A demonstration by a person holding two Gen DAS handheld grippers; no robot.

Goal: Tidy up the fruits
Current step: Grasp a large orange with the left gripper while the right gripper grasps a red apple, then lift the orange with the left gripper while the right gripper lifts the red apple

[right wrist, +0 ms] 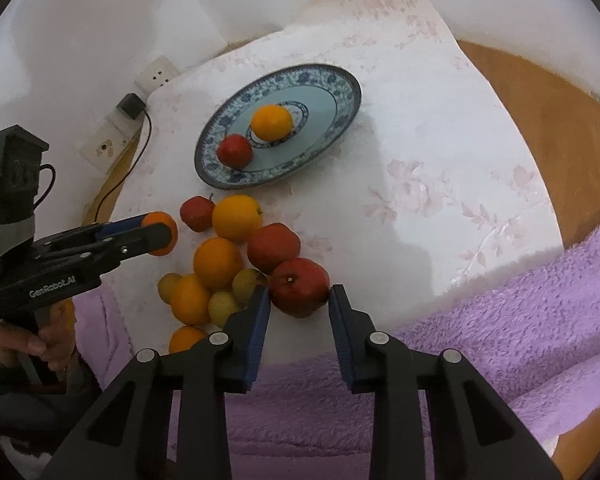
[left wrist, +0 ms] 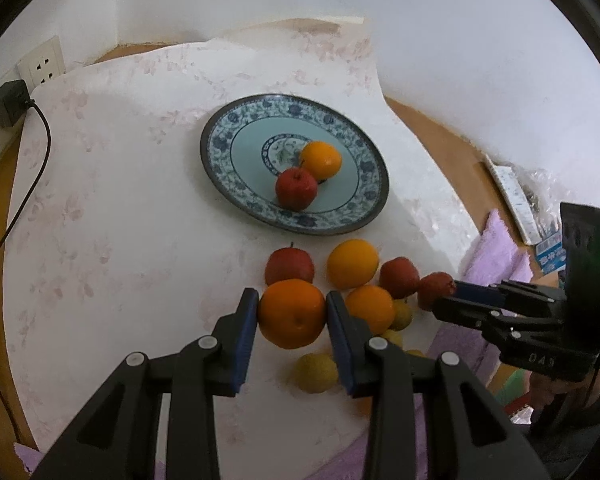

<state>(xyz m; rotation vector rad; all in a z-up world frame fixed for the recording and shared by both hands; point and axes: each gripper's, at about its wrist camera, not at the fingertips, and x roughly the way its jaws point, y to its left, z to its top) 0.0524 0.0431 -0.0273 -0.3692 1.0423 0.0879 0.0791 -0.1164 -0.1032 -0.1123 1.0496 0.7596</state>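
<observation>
A blue-patterned plate holds one orange and one red apple. Below it a pile of oranges, apples and yellow-green fruits lies on the white cloth. My left gripper is shut on an orange, held above the cloth. My right gripper has its jaws on both sides of a red apple at the pile's right edge, pads touching it.
A white floral cloth covers a round wooden table. A purple fleece lies at the near edge. A wall socket with a black charger and cable is at the left. Boxes lie at the right.
</observation>
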